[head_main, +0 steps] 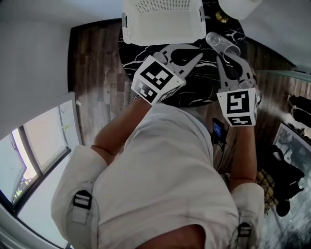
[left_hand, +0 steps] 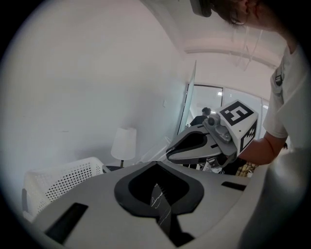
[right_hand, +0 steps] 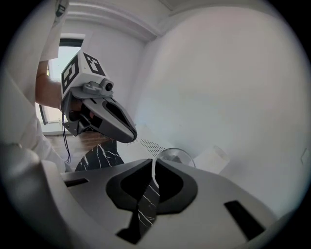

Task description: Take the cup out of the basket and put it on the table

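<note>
A clear plastic cup [head_main: 220, 42] hangs tilted over the black marble table [head_main: 204, 90], just right of the white basket [head_main: 160, 22]. My right gripper [head_main: 221, 54] is shut on the cup's rim; in the right gripper view the thin clear wall sits pinched between the jaws of the right gripper [right_hand: 154, 164], with the cup [right_hand: 176, 156] beyond them. My left gripper [head_main: 198, 57] hovers over the table in front of the basket, shut and empty. In the left gripper view the left gripper [left_hand: 156, 165] points past the basket [left_hand: 63, 182].
A white lampshade [head_main: 240, 7] stands at the table's far right, close behind the cup, with its brass base [head_main: 221, 17] beside the basket. The round table ends near the person's body. Wooden floor [head_main: 97, 73] lies to the left.
</note>
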{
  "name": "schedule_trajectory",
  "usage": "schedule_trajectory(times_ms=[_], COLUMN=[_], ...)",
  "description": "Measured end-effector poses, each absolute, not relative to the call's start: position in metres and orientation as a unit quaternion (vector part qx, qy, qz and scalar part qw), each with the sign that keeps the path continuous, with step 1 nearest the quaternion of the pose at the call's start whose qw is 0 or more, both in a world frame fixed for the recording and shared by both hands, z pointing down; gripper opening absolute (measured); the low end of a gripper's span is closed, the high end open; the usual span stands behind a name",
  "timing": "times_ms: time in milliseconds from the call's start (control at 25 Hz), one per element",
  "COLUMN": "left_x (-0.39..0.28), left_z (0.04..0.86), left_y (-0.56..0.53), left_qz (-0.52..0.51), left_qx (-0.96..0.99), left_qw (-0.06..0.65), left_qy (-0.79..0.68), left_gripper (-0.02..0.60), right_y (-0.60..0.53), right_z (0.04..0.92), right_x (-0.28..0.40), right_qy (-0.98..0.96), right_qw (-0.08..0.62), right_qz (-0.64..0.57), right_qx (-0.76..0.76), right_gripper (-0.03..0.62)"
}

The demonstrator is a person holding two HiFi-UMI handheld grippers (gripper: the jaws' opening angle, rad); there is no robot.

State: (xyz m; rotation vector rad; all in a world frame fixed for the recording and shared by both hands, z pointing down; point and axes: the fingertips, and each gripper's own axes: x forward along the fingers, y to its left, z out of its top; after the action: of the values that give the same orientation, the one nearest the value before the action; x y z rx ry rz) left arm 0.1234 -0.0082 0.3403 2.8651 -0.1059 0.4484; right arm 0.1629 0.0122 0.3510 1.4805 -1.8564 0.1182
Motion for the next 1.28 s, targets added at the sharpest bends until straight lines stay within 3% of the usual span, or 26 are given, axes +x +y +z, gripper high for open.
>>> schedule_trajectory(times_ms=[600,1280], left_x=[0.184,0.187], left_z=[0.347,0.424], left_y=[0.049,0.033], left_qz=[0.168,0.228], left_qx=[0.979,0.957], left_qw=[0.107,0.174], left_qy=[0.051,0.043], left_gripper=[0.006,0.006], right_y=[0.078,0.064], right_z=[0.36,0.448], right_x=[0.225,0.228], right_qy=[-0.67,-0.685], right_qw=[0.376,0.413], right_qz=[0.086,0.156], right_qx=[0.634,0.58], right_gripper=[0.026,0.026])
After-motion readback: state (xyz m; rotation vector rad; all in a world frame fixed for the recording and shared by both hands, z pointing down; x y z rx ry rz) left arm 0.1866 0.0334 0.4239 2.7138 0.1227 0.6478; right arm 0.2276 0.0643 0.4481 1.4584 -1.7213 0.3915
